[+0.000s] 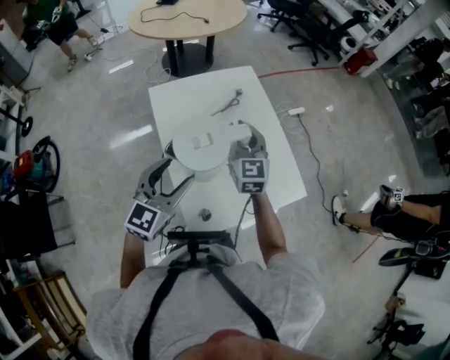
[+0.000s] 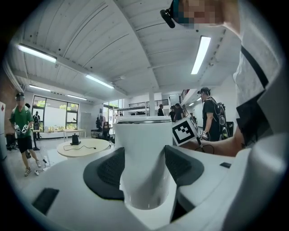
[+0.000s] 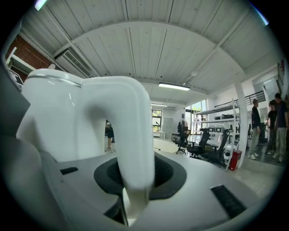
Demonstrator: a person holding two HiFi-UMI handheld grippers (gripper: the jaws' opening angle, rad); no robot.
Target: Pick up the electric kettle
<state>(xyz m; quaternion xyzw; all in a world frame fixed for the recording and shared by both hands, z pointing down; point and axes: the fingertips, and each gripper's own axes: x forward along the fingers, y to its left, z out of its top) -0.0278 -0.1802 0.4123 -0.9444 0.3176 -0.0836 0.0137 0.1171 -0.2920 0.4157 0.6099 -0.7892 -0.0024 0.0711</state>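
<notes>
Currently, the readout is as follows:

Electric kettle (image 1: 202,151): white, upright, lid up; over the middle of the white table (image 1: 211,88), caught between both tools. Whether its base is clear of the tabletop cannot be told.
Left gripper (image 1: 177,167): clenched on the kettle body (image 2: 142,149) from the near-left side.
Left pads (image 2: 109,170): dark and ribbed, one pressed on each flank of the lower body in the left gripper view.
Right gripper (image 1: 247,138): clenched on the kettle handle (image 3: 131,131), at the kettle's right side.
Right pads (image 3: 163,175): dark, seated against the lower run of the handle, which rises between them and arches left into the body (image 3: 58,113).
Marker cubes: one on each tool; the right one (image 2: 185,131) shows just right of the kettle in the left gripper view.
Metal utensil (image 1: 228,104): lies flat on the far part of the table, well apart from the kettle.
Small round grey item (image 1: 204,213): on the near edge of the table, between the two forearms; type cannot be told.
Round wooden table (image 1: 188,17): far of the white table, with a dark cable on it.
Power strip (image 1: 296,111): on the floor, right of the white table.
Bystanders: one person far left, one seated at the right edge.
</notes>
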